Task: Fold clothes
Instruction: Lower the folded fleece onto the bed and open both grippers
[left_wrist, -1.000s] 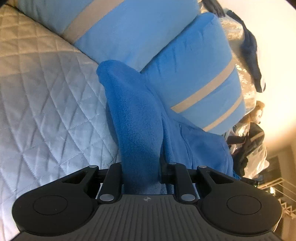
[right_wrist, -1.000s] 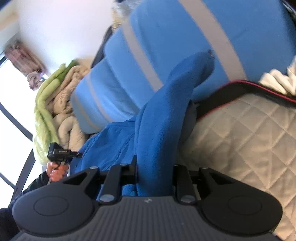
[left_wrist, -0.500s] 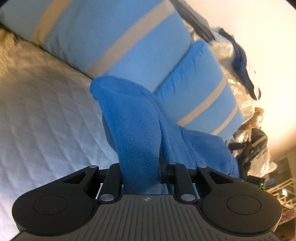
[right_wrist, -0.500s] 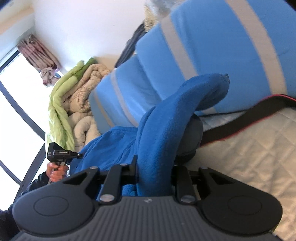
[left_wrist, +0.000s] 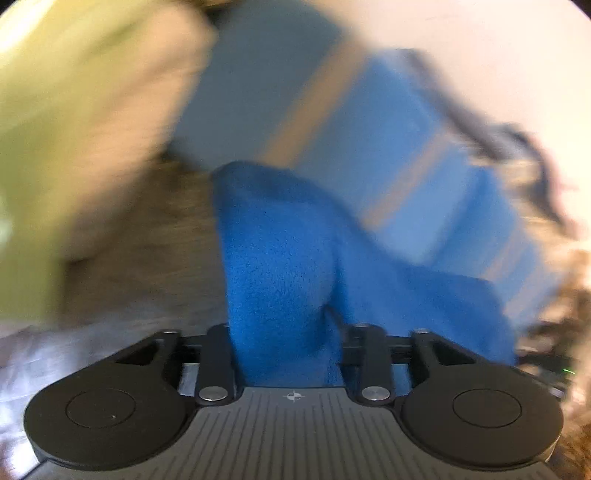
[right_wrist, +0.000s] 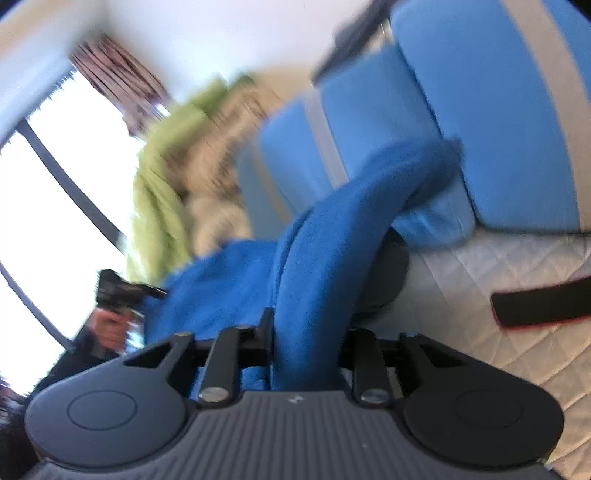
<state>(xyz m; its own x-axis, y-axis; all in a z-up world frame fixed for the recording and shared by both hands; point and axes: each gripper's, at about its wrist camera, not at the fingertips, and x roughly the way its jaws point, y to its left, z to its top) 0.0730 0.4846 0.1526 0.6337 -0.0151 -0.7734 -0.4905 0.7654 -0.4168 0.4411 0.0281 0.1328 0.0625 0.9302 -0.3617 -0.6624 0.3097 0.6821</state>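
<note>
While both grippers' jaws are opening, the blue fleece garment sits bunched between the left gripper and right gripper, lifted over the quilted bed, both tilted downward

The left gripper has a thick fold of blue fleece garment between its fingers, and its jaws are opening. Behind, light-blue striped pillows lean in a row. A yellow-green blanket blurs at the left, all smeared.
</note>
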